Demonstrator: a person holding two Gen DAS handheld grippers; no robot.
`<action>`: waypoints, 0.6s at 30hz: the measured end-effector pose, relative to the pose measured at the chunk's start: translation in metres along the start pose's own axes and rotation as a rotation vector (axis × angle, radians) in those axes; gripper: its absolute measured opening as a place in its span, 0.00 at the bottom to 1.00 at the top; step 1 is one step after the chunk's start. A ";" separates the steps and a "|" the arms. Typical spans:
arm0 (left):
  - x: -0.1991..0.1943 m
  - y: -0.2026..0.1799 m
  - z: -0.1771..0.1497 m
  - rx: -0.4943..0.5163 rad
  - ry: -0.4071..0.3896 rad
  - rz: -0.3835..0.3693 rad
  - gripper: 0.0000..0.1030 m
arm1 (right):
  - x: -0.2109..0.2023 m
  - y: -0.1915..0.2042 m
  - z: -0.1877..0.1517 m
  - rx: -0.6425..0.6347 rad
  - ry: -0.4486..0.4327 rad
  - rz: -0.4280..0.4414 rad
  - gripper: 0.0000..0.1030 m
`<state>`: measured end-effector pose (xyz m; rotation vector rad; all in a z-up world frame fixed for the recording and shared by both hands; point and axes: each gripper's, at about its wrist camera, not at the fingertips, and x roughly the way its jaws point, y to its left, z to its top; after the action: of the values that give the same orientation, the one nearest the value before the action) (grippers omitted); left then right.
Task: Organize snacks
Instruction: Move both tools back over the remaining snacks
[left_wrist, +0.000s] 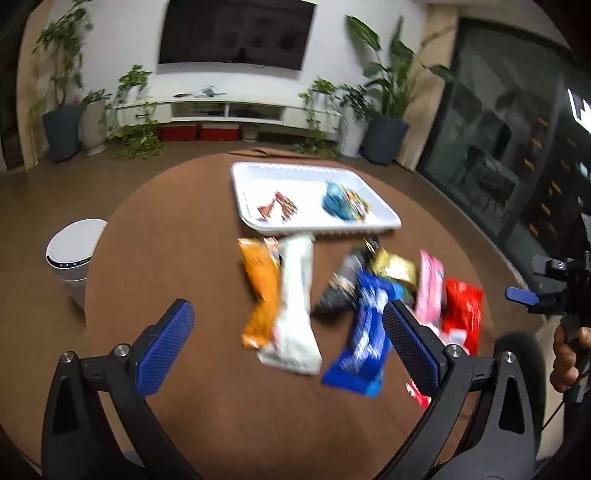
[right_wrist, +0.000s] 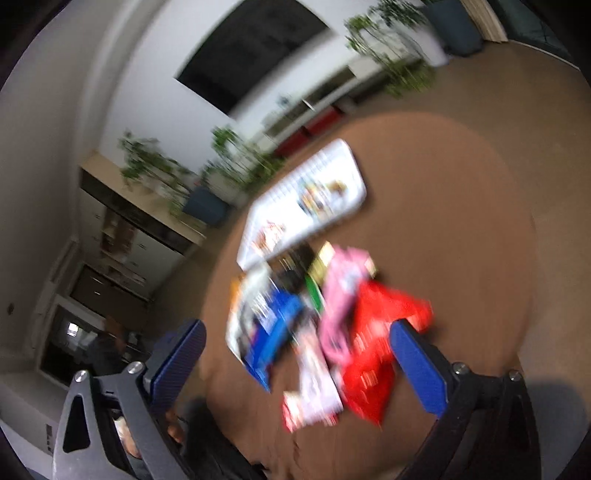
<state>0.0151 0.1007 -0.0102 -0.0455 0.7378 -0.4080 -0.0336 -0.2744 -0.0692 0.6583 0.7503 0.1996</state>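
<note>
Round table (left_wrist: 177, 229), snacks (left_wrist: 295, 295) beyond left gripper (left_wrist: 288, 343)

A round brown bench (left_wrist: 166, 236) carries a white tray (left_wrist: 243, 199) at twelve o'clock, and a cluster of snack packets (left_wrist: 295, 295) just beside it toward six.

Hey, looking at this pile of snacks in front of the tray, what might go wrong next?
1. The packets overlap: the blue packet lies against the pink packet and red packet, so one grab may drag neighbours.
2. The white packet touches the white tray rim and could nudge it.
3. Both views are blurred, so aiming is uncertain.
</note>
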 end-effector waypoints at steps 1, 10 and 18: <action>0.002 -0.005 -0.005 0.010 0.014 -0.022 1.00 | 0.002 0.000 -0.010 -0.008 0.005 -0.044 0.97; 0.008 -0.044 -0.023 0.057 0.047 -0.147 1.00 | 0.032 -0.014 -0.038 0.000 0.038 -0.304 0.90; 0.011 -0.043 -0.024 0.071 0.057 -0.155 1.00 | 0.045 -0.028 -0.027 0.028 0.025 -0.360 0.80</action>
<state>-0.0085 0.0592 -0.0270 -0.0241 0.7781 -0.5857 -0.0212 -0.2654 -0.1264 0.5378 0.8832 -0.1329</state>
